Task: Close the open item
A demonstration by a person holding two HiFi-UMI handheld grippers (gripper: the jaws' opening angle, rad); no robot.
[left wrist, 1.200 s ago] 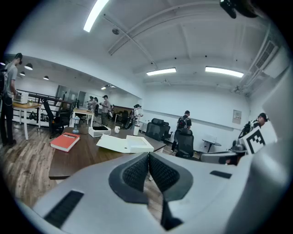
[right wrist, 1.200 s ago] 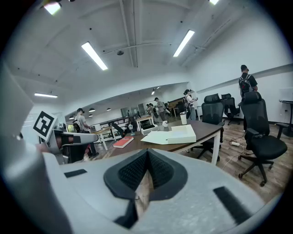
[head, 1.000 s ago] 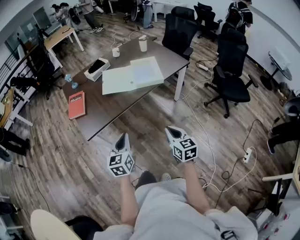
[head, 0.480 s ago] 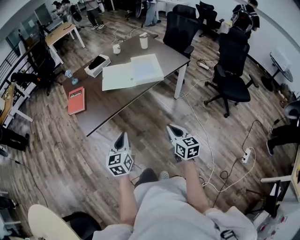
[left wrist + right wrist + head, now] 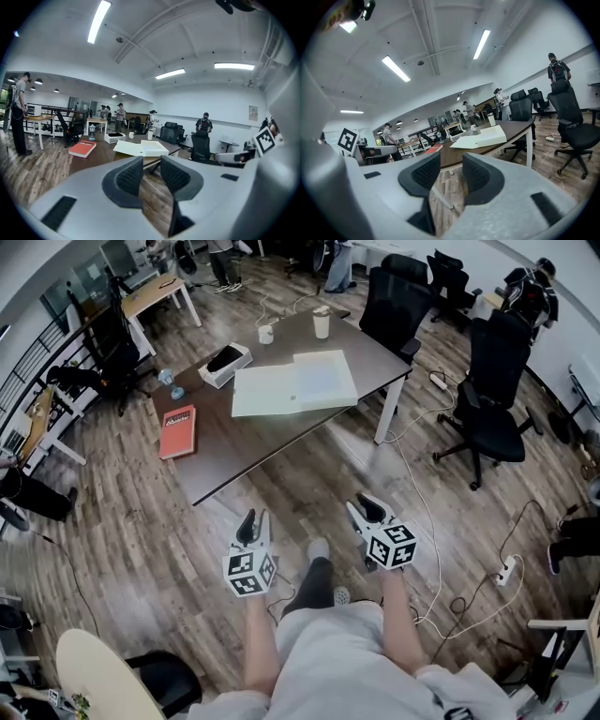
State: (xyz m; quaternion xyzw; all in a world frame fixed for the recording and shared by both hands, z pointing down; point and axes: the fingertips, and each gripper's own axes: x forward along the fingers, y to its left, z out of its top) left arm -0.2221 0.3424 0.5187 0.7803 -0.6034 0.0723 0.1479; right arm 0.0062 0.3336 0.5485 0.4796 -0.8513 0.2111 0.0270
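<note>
The open item is a flat white box (image 5: 295,385) lying on the dark brown table (image 5: 244,442), its lid folded out flat to the left. It also shows in the left gripper view as the white box (image 5: 140,147) and in the right gripper view as the white box (image 5: 480,137). Both grippers are held over the wood floor, well short of the table. My left gripper (image 5: 251,519) and right gripper (image 5: 364,509) have just been opening and now stand open. Nothing lies between the left gripper's (image 5: 151,161) or the right gripper's (image 5: 451,161) pads.
On the table lie a red book (image 5: 177,431), a white tray with a black item (image 5: 225,364), a tall cup (image 5: 322,323) and a mug (image 5: 265,334). Black office chairs (image 5: 495,381) stand to the right. A power strip (image 5: 509,570) and cables lie on the floor.
Both grippers' jaws have parted from shut to open. The person has stepped forward with one foot, and the left gripper has shifted slightly forward.
</note>
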